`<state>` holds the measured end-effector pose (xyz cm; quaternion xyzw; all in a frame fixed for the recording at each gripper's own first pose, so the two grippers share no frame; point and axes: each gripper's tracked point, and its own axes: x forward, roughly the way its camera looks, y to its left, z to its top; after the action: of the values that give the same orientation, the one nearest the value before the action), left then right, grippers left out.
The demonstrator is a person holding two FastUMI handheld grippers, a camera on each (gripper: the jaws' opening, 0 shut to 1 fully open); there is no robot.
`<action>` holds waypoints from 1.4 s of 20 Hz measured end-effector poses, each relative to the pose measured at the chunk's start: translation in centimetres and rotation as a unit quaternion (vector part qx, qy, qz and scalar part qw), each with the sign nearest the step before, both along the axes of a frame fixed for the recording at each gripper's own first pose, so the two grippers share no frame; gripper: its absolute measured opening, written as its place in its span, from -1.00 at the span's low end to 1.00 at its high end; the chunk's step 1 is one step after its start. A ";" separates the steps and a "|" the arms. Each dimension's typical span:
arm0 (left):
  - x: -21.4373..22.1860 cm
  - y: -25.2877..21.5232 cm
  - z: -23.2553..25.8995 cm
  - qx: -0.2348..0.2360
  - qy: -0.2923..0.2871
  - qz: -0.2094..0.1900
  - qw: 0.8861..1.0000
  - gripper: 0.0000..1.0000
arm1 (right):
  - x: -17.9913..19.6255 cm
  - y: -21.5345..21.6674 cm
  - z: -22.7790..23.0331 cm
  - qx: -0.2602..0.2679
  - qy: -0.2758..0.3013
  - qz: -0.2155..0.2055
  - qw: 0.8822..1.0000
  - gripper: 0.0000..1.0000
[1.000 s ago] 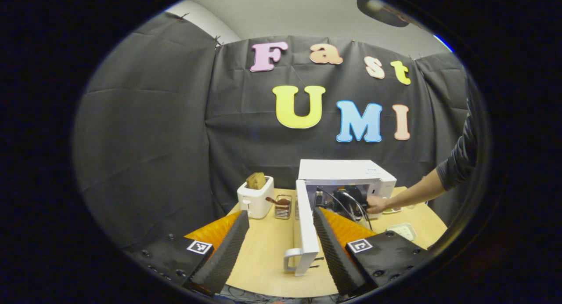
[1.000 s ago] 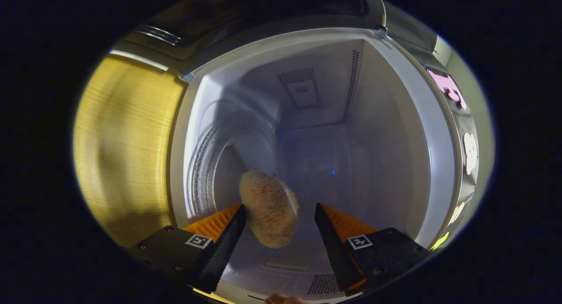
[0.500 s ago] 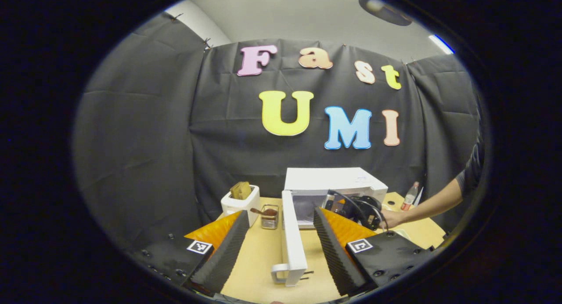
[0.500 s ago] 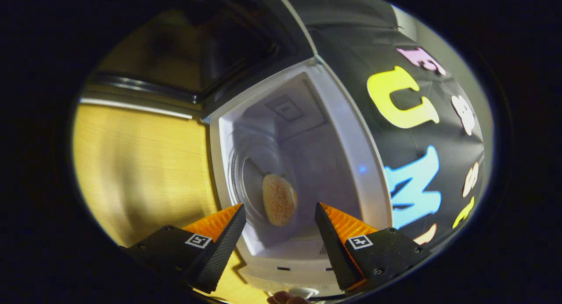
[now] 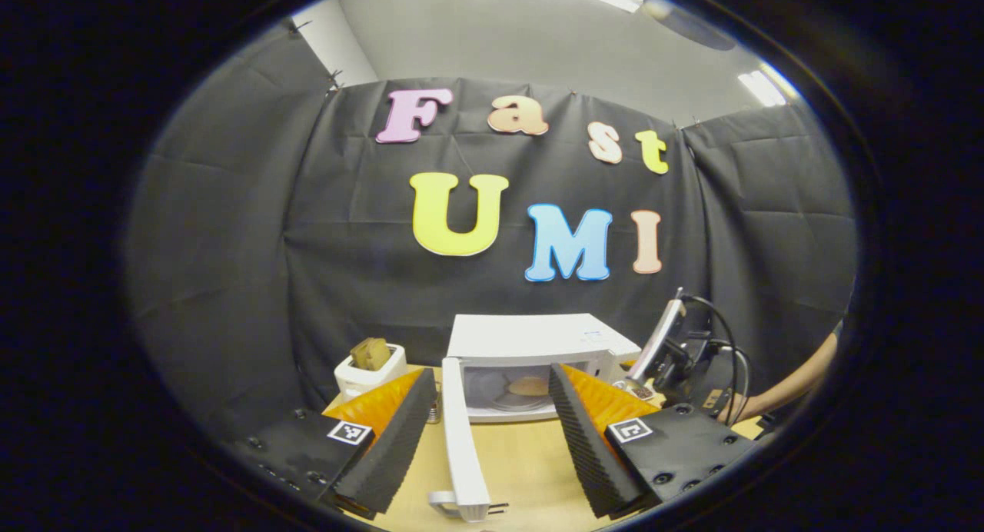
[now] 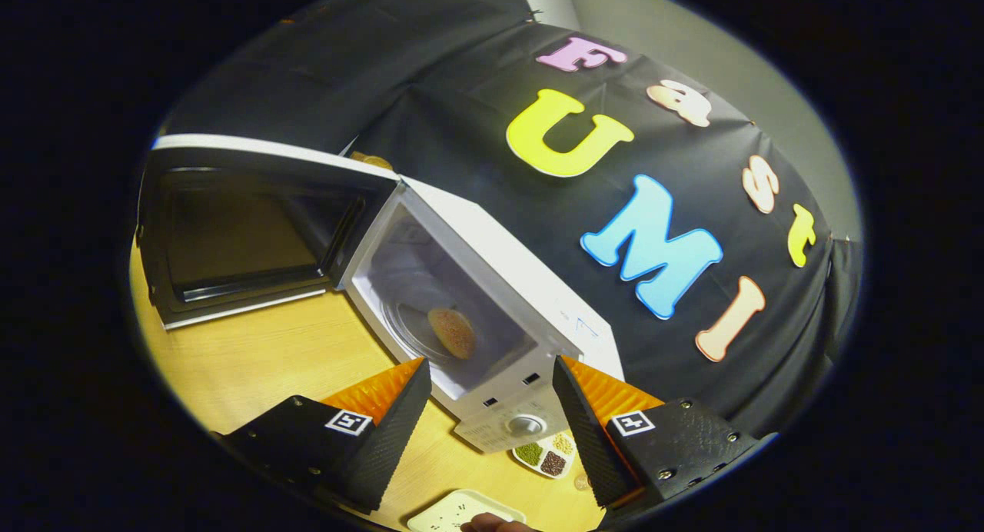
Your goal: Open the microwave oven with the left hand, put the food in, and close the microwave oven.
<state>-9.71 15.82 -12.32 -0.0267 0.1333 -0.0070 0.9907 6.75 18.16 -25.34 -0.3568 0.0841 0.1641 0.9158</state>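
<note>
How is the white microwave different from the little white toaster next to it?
The boxy white microwave looks wider than the small white toaster. The microwave's door hangs wide open; the toaster has no door. A round bun lies inside the microwave, while brown bread sticks out of the toaster's top. Both stand on the wooden table.

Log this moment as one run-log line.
stage: food placed, closing pending | microwave door: open | bun: inside on turntable | left gripper: open, near door | right gripper: open, empty

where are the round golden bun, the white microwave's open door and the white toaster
round golden bun (image 6: 451,333), right gripper view, its top crust
white microwave's open door (image 5: 463,440), left gripper view, its edge
white toaster (image 5: 361,378), left gripper view, its front wall
</note>
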 end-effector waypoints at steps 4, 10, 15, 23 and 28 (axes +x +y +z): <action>1.0 -1.4 -0.3 -0.005 0.001 -0.027 1.000 0.87 | -1.9 -1.8 2.9 0.049 -0.011 -0.035 0.998 0.94; 2.0 -2.3 -0.4 -0.010 -0.005 -0.048 0.999 0.92 | -4.7 -3.1 8.0 0.127 -0.035 -0.064 0.989 0.95; 2.7 -1.6 -0.1 -0.001 -0.014 -0.048 0.999 0.87 | -7.0 -3.1 12.9 0.282 -0.030 -0.083 0.955 0.95; 2.3 0.2 0.0 0.019 -0.024 -0.047 0.998 0.86 | -8.1 -3.3 18.4 0.351 -0.061 -0.127 0.926 0.95; -0.8 5.0 -2.5 0.037 0.017 -0.005 0.999 -0.44 | -7.8 -2.4 18.1 0.351 -0.051 -0.121 0.927 0.95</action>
<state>-10.46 20.83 -14.83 0.0102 0.1508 -0.0067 0.9885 -1.04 15.77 -7.25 -0.0072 0.0165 0.0522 0.9985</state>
